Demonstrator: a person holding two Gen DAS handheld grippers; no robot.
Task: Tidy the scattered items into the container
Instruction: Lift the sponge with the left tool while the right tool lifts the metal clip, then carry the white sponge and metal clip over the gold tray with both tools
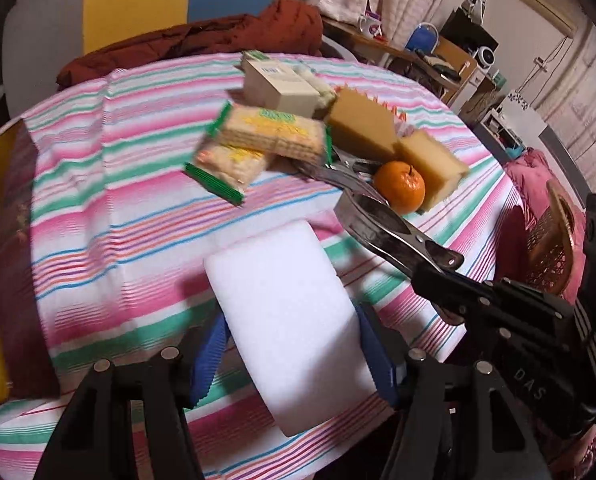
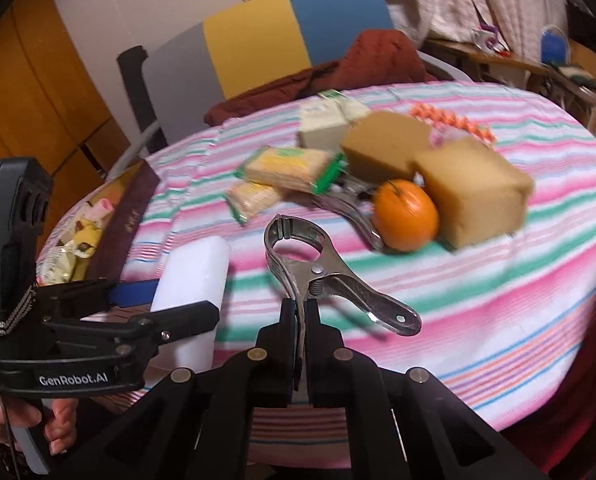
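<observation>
At the far left edge of the table (image 2: pixel 498 320), a dark-walled container (image 2: pixel 132 208) holds wrapped sweets in yellow and pink; it sits on the striped cloth, well apart from the main pile of things.

Next comes the left claw (image 1: pixel 294 344); its jaws stand wide and press on the two sides of a white foam block (image 1: pixel 294 320), the blue pads (image 1: pixel 210 356) flat against it; in the right wrist view the same block (image 2: pixel 194 280) is seen held clear above the cloth, near the container's corner; a hand (image 2: pixel 22 420) grips that tool's handle at the lower left.

Toward the middle lie two green-edged cracker packets (image 1: pixel 258 140), one resting partly on the other; behind them stands a pale carton (image 1: pixel 278 84).

The right claw (image 2: pixel 303 320) is closed tight on one handle of a metal spring clamp (image 2: pixel 318 268); the clamp's round nose points away from the camera toward the pile and its other handle sticks out to the right; it appears lifted off the cloth, with a shadow under it.

Further right sit a brown sponge block (image 2: pixel 382 148), a second metal clamp (image 2: pixel 350 208) lying beneath the packets' edge, an orange (image 2: pixel 404 216) touching a yellower sponge block (image 2: pixel 474 192), and an orange-and-pink item (image 2: pixel 454 122) behind, too blurred to identify.
</observation>
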